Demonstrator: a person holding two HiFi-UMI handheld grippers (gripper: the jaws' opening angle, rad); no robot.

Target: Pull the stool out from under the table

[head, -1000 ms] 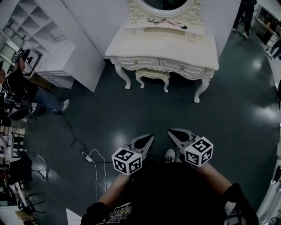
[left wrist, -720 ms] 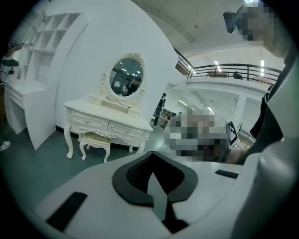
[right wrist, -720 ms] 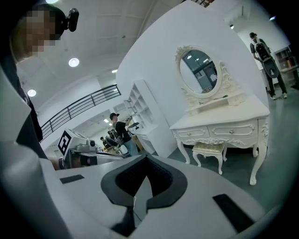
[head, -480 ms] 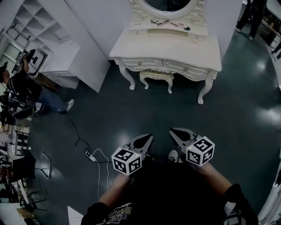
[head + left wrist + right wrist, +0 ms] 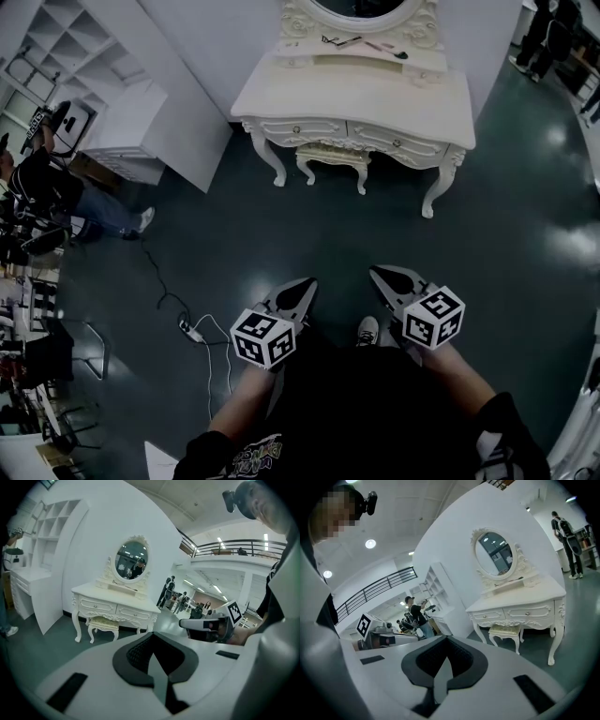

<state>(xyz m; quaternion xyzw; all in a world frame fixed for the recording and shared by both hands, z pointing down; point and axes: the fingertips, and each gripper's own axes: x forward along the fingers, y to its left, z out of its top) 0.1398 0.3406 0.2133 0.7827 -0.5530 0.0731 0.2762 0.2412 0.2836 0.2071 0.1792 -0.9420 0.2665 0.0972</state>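
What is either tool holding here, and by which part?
Nothing. The left tool and right tool are both shut and empty, well short of the stool tucked under the dressing table.

Glossy dk floor; matt cream table

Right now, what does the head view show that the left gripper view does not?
Only the head view shows the power strip and the person's shoe. Only the left gripper view shows the upstairs railing. Both show the table, the stool tucked under it, and the right gripper, which is shut.
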